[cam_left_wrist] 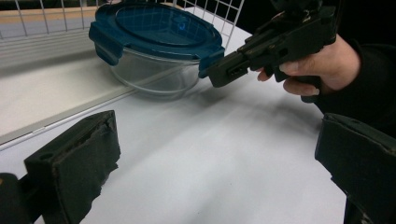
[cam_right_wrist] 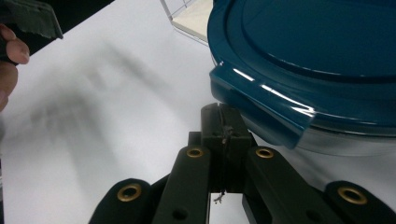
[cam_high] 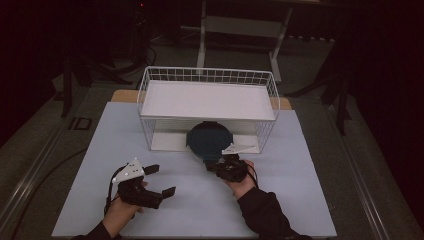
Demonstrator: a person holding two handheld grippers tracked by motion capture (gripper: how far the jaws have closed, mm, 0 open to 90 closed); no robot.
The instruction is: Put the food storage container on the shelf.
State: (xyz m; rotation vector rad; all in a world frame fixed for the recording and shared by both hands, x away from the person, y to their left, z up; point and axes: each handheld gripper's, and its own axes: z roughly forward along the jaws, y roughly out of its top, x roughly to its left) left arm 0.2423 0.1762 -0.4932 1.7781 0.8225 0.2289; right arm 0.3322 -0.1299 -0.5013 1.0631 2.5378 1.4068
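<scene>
Two grippers at a lidded glass bowl by a wire basket.

Nearest us, our left gripper [cam_high: 161, 180] hovers over the white table [cam_high: 300, 200] with its jaws spread wide and nothing between them. Farther in and to the right, our right gripper [cam_high: 214, 165] has its jaws pressed flat together, gripping nothing, their tip touching a side latch of the glass bowl with the blue lid [cam_high: 210, 140]. The bowl sits half under the near edge of the wire basket [cam_high: 150, 90], on the table's far half.
</scene>
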